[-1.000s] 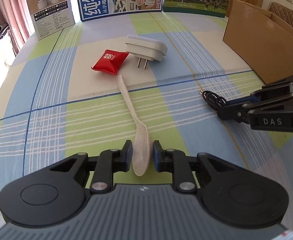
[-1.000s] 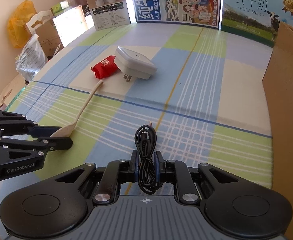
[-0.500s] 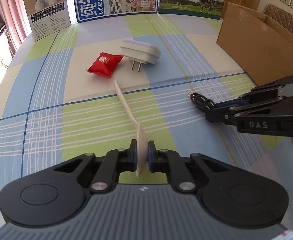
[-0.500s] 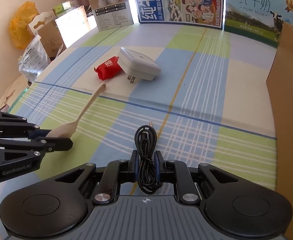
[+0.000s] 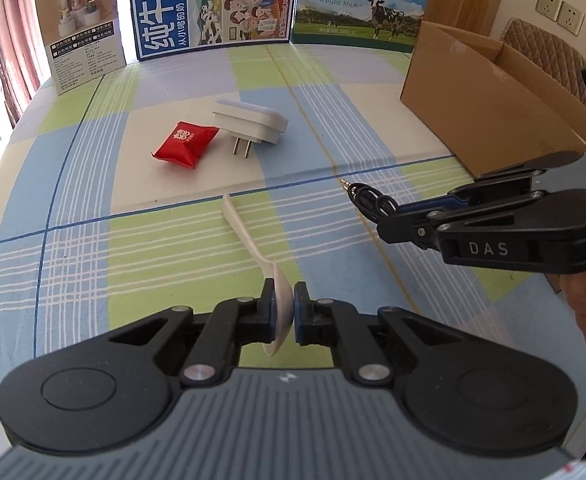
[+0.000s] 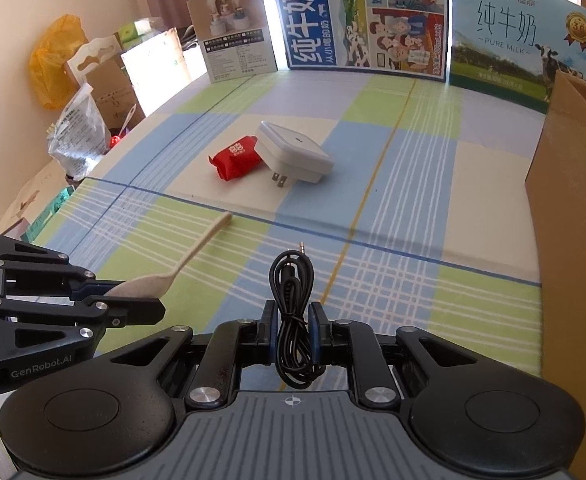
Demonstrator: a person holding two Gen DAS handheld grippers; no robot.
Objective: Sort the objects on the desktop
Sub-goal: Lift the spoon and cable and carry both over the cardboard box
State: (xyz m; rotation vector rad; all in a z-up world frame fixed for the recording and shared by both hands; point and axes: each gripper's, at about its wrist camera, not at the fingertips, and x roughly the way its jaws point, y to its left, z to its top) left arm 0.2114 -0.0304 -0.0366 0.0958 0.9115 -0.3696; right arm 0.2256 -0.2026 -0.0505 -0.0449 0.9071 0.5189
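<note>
My left gripper (image 5: 281, 304) is shut on the bowl of a cream plastic spoon (image 5: 253, 244) and holds it above the checked tablecloth; its handle points away from me. In the right wrist view the spoon (image 6: 197, 248) sticks out of the left gripper (image 6: 133, 300) at the left. My right gripper (image 6: 292, 326) is shut on a coiled black audio cable (image 6: 291, 280); in the left wrist view the right gripper (image 5: 389, 224) holds the cable (image 5: 367, 198) at the right. A red snack packet (image 5: 185, 144) and a white plug adapter (image 5: 251, 122) lie together further back.
An open brown cardboard box (image 5: 493, 96) stands at the right, also seen in the right wrist view (image 6: 573, 208). Milk cartons (image 5: 361, 4) and a small product box (image 5: 81, 28) line the table's far edge. Bags and boxes (image 6: 77, 92) sit beyond the left edge.
The left gripper closed on the spoon's bowl and lifted it, pulling the spoon back from the packet. The right gripper has stayed shut on the cable and risen slightly.
</note>
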